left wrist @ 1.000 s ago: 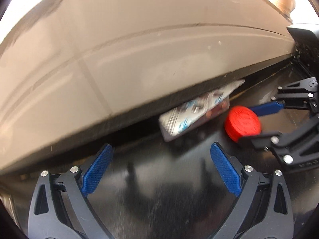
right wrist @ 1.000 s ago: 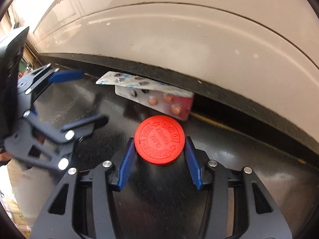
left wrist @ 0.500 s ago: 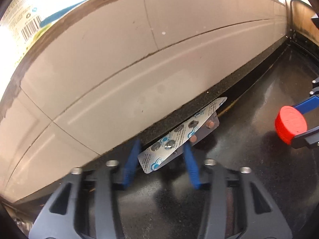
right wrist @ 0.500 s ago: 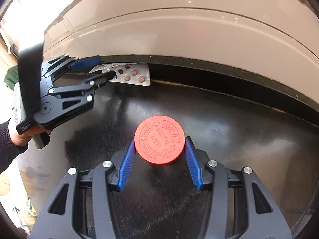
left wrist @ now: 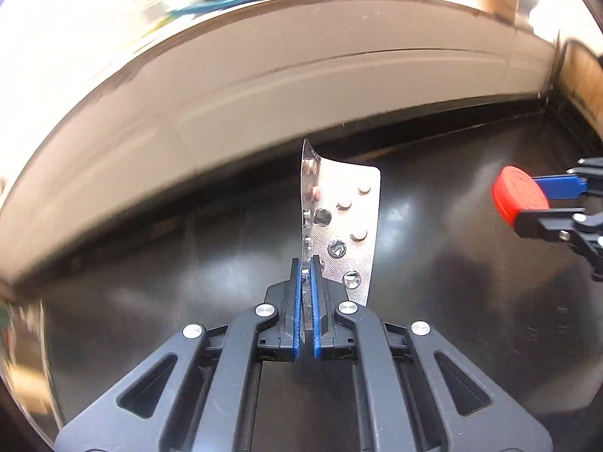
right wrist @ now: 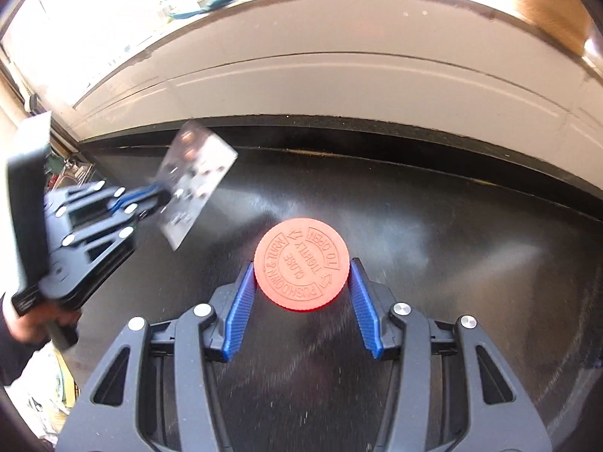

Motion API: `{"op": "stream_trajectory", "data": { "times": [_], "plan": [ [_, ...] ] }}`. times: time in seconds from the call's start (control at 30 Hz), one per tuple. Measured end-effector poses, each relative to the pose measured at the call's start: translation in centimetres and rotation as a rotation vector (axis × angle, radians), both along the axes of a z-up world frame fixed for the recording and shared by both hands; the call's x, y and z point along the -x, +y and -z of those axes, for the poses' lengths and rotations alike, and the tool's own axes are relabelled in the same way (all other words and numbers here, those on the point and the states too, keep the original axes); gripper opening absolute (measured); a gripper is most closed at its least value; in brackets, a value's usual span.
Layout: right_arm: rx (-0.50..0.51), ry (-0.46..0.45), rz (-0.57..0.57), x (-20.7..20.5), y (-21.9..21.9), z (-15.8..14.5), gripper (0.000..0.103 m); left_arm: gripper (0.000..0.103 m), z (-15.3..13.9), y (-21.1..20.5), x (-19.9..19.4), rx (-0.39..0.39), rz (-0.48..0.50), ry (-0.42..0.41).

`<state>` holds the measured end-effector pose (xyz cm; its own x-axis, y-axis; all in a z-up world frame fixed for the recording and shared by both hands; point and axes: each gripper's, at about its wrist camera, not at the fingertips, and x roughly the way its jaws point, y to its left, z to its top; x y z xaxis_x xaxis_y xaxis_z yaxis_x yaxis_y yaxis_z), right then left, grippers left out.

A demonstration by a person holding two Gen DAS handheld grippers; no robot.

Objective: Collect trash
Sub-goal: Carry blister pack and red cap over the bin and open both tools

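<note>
My left gripper [left wrist: 307,263] is shut on silver blister packs [left wrist: 339,222] of pills and holds them up off the black counter [left wrist: 150,286]. In the right wrist view the left gripper [right wrist: 158,194] shows at the left with the blister packs [right wrist: 196,180] in it. My right gripper [right wrist: 299,267] is shut on a red bottle cap [right wrist: 300,263] with raised lettering, above the counter. The right gripper [left wrist: 527,199] and the red cap [left wrist: 518,194] also show at the right of the left wrist view.
A white wall or cabinet face [left wrist: 301,90] runs along the back of the black counter [right wrist: 452,248], with a dark gap at its foot. A wooden panel [left wrist: 582,75] stands at the far right. Blurred items sit on top behind the wall.
My left gripper has closed on the blister packs by the wall and lifted them off the counter. My right gripper has kept hold of the red cap and drawn back from the wall.
</note>
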<state>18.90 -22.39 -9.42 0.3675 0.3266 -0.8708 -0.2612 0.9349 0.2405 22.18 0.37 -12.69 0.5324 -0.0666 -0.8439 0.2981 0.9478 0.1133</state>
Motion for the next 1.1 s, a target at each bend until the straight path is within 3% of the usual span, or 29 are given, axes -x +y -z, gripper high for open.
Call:
{"op": "stream_trajectory", "data": {
  "times": [0.37,0.7,0.9,1.1],
  "plan": [
    [0.039,-0.050,-0.047,8.7,0.3,-3.2,0.049,0.004,-3.4,2.5,12.9,0.086,-0.155,0.051],
    [0.048,-0.070,-0.120,12.7,4.2,-3.8,0.049,0.004,-3.1,3.7,18.4,0.120,-0.252,0.032],
    [0.028,-0.087,-0.254,13.5,10.0,-4.7,0.049,0.004,-4.1,8.1,20.7,0.118,-0.381,0.005],
    [-0.014,-0.095,-0.458,15.2,18.7,-5.4,0.049,0.004,-4.4,14.7,26.2,0.112,-0.595,-0.012]
  ]
}}
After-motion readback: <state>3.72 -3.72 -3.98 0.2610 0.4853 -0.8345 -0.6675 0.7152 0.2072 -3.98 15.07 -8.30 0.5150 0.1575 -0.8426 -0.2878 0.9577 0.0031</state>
